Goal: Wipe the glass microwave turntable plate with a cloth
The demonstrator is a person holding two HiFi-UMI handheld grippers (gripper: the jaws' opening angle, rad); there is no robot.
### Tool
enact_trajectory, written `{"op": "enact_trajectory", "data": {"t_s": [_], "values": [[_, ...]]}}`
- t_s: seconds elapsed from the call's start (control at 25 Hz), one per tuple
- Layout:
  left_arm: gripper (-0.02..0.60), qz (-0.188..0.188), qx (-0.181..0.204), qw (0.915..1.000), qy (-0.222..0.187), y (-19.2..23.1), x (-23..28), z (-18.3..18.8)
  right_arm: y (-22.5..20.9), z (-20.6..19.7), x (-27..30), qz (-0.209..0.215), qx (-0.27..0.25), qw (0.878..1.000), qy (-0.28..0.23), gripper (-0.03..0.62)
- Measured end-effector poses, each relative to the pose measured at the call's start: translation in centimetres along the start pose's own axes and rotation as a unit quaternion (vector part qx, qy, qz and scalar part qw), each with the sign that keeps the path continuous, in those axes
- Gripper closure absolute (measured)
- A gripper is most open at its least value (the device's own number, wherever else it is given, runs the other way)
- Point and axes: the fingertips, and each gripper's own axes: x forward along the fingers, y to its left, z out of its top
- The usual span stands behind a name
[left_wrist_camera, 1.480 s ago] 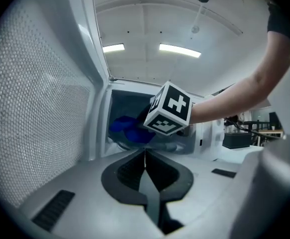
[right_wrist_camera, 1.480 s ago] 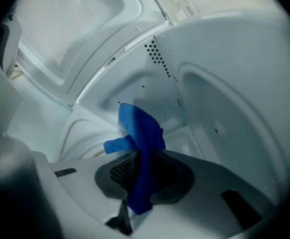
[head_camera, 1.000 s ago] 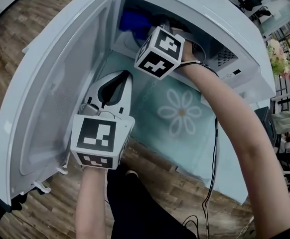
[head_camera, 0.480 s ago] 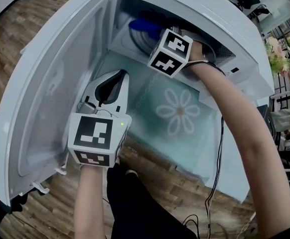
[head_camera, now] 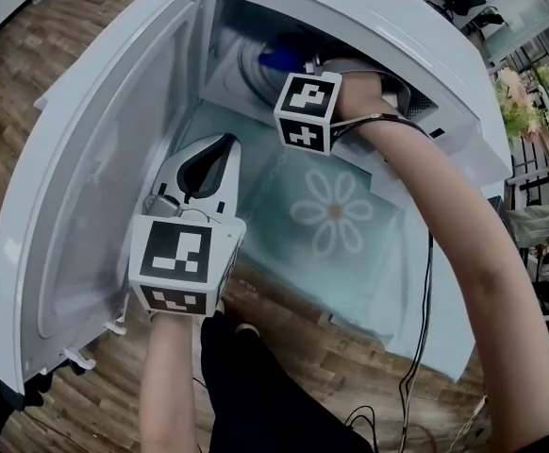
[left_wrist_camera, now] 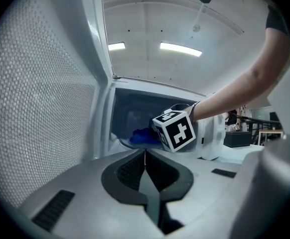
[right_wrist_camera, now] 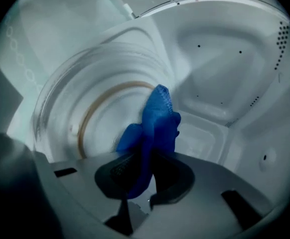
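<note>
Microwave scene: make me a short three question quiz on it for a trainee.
1. True or false: the left tool is shut and empty.
2. What holds the crumpled blue cloth? A) left tool B) right tool C) a bare hand
3. Fill in: the round glass turntable plate sits inside the white ____.
Key: 1 true; 2 B; 3 microwave.

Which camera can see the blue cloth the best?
The right gripper view. The blue cloth fills its middle, pinched by the right gripper, in front of the glass plate. The head view shows only a blue scrap inside the microwave; the left gripper view shows a small distant patch.
</note>
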Motion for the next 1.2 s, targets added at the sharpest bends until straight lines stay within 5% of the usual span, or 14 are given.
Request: {"op": "enact_trajectory", "data": {"t_s": [0.48,0.72,1.04,1.2], "values": [[0.574,-0.003,0.010,0.9999,0.001,-0.8,0.2,0.1,3.7,-5.7,1.0,0.098,-0.104,0.978,0.153,0.548],[0.574,-0.003,0.009,1.0000,0.002,-1.1,0.2,0.0,4.7,-6.9,1.0,0.116,-0.115,0.971,0.177,0.549],[0.574,-0.003,0.010,0.9999,0.005,-1.0,-0.2,-0.3,3.3,-5.5,0.8,0.096,-0.039,0.985,0.139,0.548],[0.574,-0.001,0.012,0.9999,0.006,-0.9,-0.5,-0.3,0.1,-2.9,-0.5,0.044,0.089,0.994,0.053,0.548]]}}
